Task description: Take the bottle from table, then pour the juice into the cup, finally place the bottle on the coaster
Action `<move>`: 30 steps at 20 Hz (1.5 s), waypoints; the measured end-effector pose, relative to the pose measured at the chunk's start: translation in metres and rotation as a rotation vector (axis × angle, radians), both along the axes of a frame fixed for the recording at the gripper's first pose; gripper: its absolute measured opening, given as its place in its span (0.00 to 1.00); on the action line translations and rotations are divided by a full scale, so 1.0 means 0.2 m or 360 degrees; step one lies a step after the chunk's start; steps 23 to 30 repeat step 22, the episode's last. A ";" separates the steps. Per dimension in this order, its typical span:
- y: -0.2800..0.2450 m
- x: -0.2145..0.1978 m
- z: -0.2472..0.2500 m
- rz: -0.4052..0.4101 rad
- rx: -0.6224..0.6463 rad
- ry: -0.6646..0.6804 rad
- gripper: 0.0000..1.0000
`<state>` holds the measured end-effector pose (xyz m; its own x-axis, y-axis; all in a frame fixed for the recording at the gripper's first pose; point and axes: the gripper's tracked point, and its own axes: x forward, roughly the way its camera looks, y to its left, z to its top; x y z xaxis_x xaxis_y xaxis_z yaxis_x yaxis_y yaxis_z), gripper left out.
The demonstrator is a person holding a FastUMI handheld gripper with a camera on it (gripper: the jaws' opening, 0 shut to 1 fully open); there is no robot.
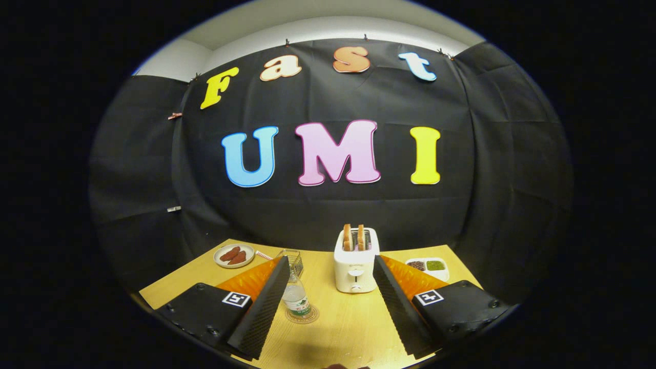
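My jaws are spread wide and hold nothing, hovering above a wooden tabletop. The bottle stands upright on a round coaster, just inside my left finger and not touching it. Just behind the bottle is a clear glass cup. Beyond my fingers, near the middle, a white toaster holds two slices of toast. A plate sits far left, and a divided tray far right.

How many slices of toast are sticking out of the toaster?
2. Both toast slices stand side by side in the slots of the white toaster, beyond the open gripper fingers. More could sit lower inside, hidden.
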<state>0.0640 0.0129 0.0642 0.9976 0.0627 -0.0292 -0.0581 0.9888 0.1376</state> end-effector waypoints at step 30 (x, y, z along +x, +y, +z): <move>-0.34 -0.49 0.02 -0.0295 0.0011 -0.0073 1.00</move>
